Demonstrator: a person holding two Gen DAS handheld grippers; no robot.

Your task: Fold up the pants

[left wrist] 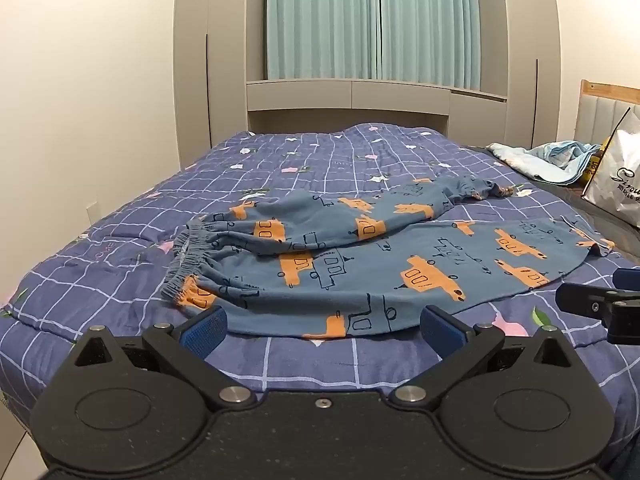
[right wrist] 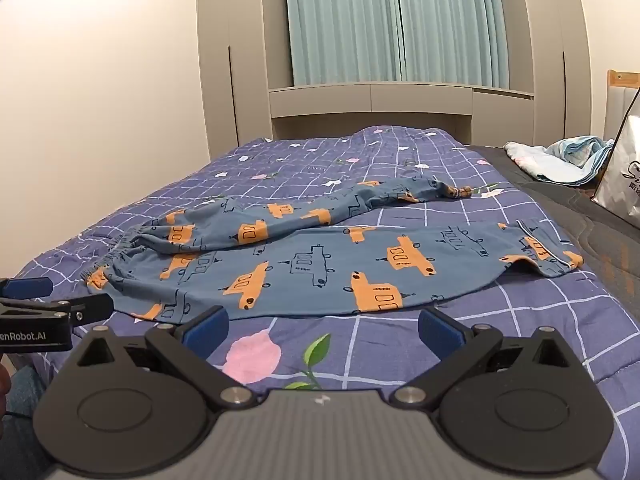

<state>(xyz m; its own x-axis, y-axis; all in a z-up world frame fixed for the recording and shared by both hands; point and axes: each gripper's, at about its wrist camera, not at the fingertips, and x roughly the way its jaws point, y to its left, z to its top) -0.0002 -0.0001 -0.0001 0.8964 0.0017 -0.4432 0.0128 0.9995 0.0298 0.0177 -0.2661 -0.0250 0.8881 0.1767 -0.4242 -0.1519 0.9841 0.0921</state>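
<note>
Left gripper (left wrist: pixel 322 330): low centre of the left wrist view, tilted gently down toward the bed; jaws spread wide, nothing between the blue pads (left wrist: pixel 204 330); near edge of the pants just beyond the tips, not touched.
Right gripper (right wrist: pixel 322 330): low centre of the right wrist view, tilted down likewise; jaws spread wide, only quilt between them; fingertips just short of the pants' near hem.
Each in the other's view: right gripper (left wrist: pixel 600 304) at the right edge of the left wrist view; left gripper (right wrist: pixel 52 308) at the left edge of the right wrist view, side by side, apart.
Pants (left wrist: pixel 360 256): blue with orange and outlined vehicles, spread across the middle of the frame; waistband (left wrist: pixel 188 264) gathered at middle left, legs running toward the right; near leg flat, far leg lying partly over it and angling to the upper right, cuff bunched.
Pants in the right wrist view (right wrist: pixel 320 264): same layout, near leg's cuff at middle right, slightly lifted.
Quilt (left wrist: pixel 120 280): purple with a white grid and flowers, bare on the left, behind the pants and in a strip along the lower edge.
Right margin: bundled light blue cloth (left wrist: pixel 552 160) and white bag (left wrist: pixel 620 184) at upper right, well apart from the pants.
Background: closed teal curtain (left wrist: pixel 372 20) and grey cupboards at the top.
</note>
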